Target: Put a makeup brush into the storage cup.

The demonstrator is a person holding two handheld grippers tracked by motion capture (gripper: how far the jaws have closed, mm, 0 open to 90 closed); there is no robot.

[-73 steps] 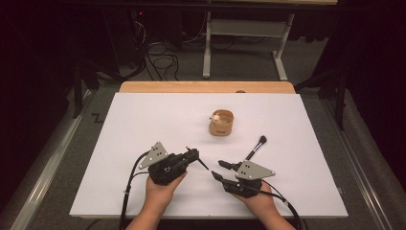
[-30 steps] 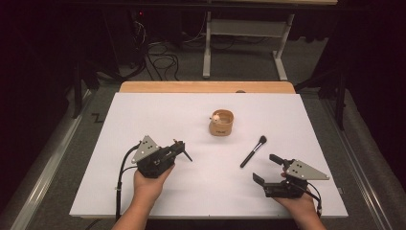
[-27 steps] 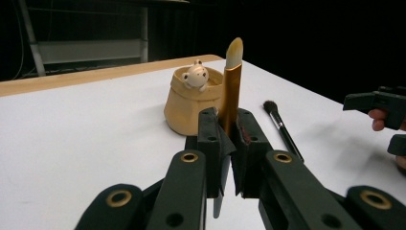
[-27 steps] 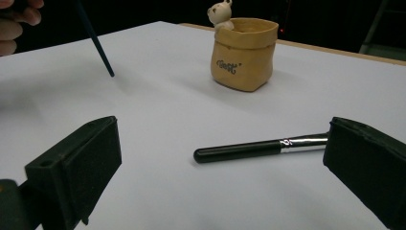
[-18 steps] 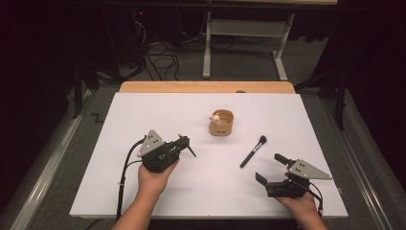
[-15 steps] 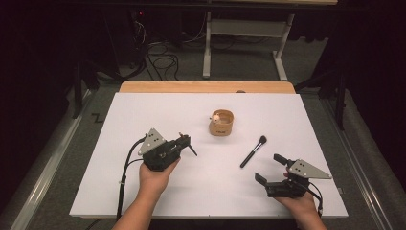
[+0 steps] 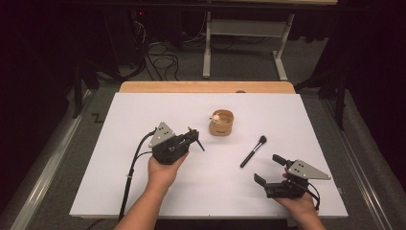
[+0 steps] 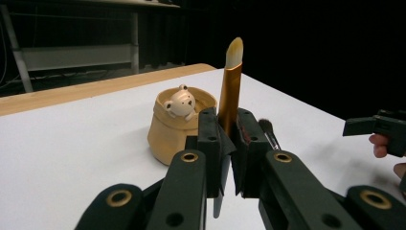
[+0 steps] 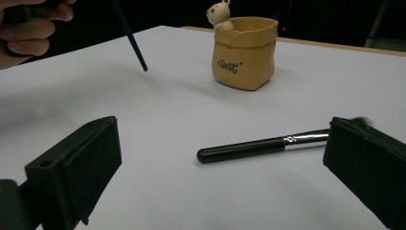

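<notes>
High view: cup [image 7: 221, 122] beside black brush [image 7: 253, 151]

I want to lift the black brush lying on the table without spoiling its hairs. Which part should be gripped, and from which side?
Grip the black brush at mid-handle, coming from above with jaws across its length. It lies flat, clear of the pot, so both long sides seem free.

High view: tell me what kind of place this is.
Probably a lab or recording workspace, not a home: a white table in a dark room, loose floor cables behind it, and a metal stand frame on grey carpet.
</notes>
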